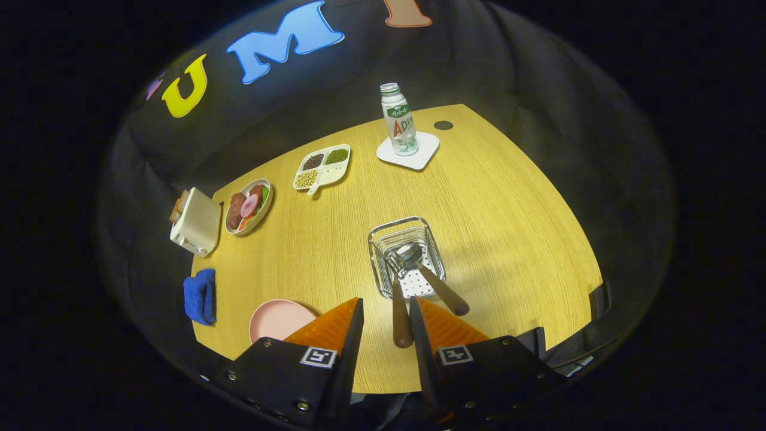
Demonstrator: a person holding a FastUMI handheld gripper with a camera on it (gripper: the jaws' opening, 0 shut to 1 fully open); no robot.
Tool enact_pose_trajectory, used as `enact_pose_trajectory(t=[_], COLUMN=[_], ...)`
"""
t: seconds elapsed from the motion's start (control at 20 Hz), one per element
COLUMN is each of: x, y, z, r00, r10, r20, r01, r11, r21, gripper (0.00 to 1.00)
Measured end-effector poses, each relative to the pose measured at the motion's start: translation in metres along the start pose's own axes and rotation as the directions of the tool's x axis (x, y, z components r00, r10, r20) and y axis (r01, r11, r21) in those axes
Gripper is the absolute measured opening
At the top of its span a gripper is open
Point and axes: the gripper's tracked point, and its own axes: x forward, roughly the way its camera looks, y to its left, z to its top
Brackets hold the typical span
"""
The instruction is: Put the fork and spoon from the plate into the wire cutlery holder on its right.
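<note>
Two fingers of hand-held gripper (pixel 386 320) parted (nothing held), fork handle (pixel 401 323) between.

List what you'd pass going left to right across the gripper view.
Toaster → bowl of food → divided snack tray → wire cutlery holder → bottle on its coaster; open gripper nearest.

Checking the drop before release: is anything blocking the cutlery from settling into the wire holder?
Nothing visible does. Both utensils already stand in the wire cutlery holder: the spoon bowl-down, the other wooden handle sticking up between the gripper fingers, which are open. The pink plate lies bare.
</note>
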Motion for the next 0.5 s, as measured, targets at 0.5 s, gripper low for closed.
enact_pose_trajectory(t=[0.5], x=[-0.107], y=[0.044], z=[0.111], r00=[0.829], r10=[0.065], r20=[0.555], r01=[0.048], r11=[0.981], r21=[-0.186], gripper=[0.48])
